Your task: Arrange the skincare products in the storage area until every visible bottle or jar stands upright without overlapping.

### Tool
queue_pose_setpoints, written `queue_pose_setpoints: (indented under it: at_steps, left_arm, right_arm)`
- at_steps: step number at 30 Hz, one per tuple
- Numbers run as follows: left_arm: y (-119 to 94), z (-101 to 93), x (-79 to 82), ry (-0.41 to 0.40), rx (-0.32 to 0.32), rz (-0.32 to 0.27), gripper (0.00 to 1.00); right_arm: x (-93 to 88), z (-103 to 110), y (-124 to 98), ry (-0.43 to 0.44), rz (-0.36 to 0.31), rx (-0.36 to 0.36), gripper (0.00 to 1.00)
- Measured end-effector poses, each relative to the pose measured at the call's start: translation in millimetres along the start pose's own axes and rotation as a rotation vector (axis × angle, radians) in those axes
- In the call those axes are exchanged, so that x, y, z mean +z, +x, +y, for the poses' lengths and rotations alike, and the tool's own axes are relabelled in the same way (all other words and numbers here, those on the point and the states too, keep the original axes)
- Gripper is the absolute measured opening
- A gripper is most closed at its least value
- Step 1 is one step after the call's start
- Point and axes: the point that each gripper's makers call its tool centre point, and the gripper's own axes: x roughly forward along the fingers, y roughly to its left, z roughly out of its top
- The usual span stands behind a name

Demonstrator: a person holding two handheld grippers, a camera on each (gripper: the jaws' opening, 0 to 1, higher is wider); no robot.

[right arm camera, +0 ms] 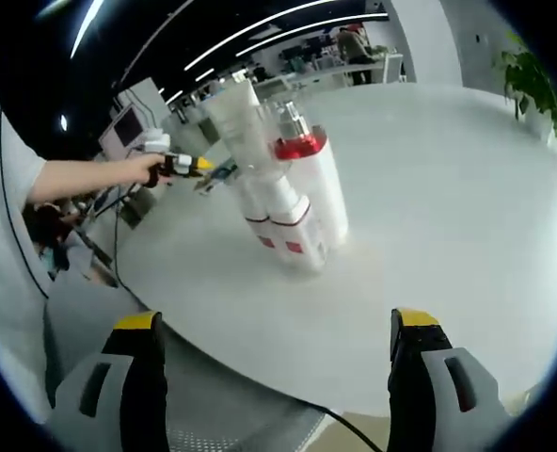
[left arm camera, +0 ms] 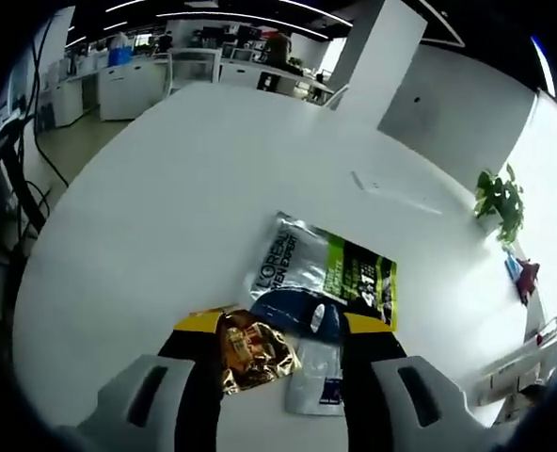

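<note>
Your left claw hangs low over the white counter, its yellow-tipped jaws spread, with a small heap of items between them. Against the left jaw lies a crumpled gold foil packet. Beside it a flat white sachet lies on the counter, and a dark blue cap sits just beyond both, its body hidden from you. Past the cap a silver and green pouch with printed lettering lies flat, well in from the counter's far edge. None of these stands upright, and whether either jaw touches the packet cannot be told.

Your right claw is spread wide, nothing between its jaws, held above the near edge of the counter. Further in, toward the middle of the counter, a cluster of white bottles with red bands stands together, touching or overlapping one another; the tallest, at the right, carries a silver pump top. They look tilted, but that may be the view. Your left hand reaches in from the left edge, holding the other claw over the counter's far side.
</note>
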Motion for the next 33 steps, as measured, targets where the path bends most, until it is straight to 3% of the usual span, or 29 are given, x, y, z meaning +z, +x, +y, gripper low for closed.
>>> queue_pose_setpoints:
  at_steps: [3, 5, 11, 14, 20, 22, 28, 33]
  left_arm:
    - [7.6, 15.3, 0.9, 0.001, 0.053, 0.011, 0.43]
    - [11.3, 22.9, 5.9, 0.003, 0.075, -0.001, 0.37]
    - [16.1, 20.7, 15.7, 0.023, 0.08, -0.038, 0.33]
    - [18.0, 20.4, 10.3, 0.033, 0.084, -0.037, 0.28]
    - [20.4, 14.5, 12.6, 0.033, 0.097, -0.057, 0.13]
    - [22.9, 19.1, 13.2, 0.037, 0.107, -0.053, 0.03]
    - [29.3, 30.7, 27.7, 0.035, 0.109, -0.079, 0.0]
    - [9.6, 1.5, 29.8, 0.029, 0.028, -0.113, 0.0]
  right_arm:
    - [-1.3, -0.9, 0.3, 0.004, 0.002, -0.002, 0.99]
    - [-3.6, -2.1, 1.8, 0.009, 0.008, -0.001, 0.99]
    - [-9.6, -2.3, 4.5, 0.009, 0.023, 0.002, 0.99]
    - [-9.4, -2.4, 4.7, 0.015, 0.021, 0.002, 0.99]
    - [-10.4, -5.2, 3.1, 0.018, 0.023, -0.002, 0.99]
    - [-10.3, -5.7, 2.6, 0.019, 0.023, -0.005, 0.99]
    - [-9.8, -8.5, 2.3, 0.025, 0.022, -0.01, 0.99]
    - [-4.9, -4.7, 3.0, 0.014, 0.016, -0.002, 0.99]
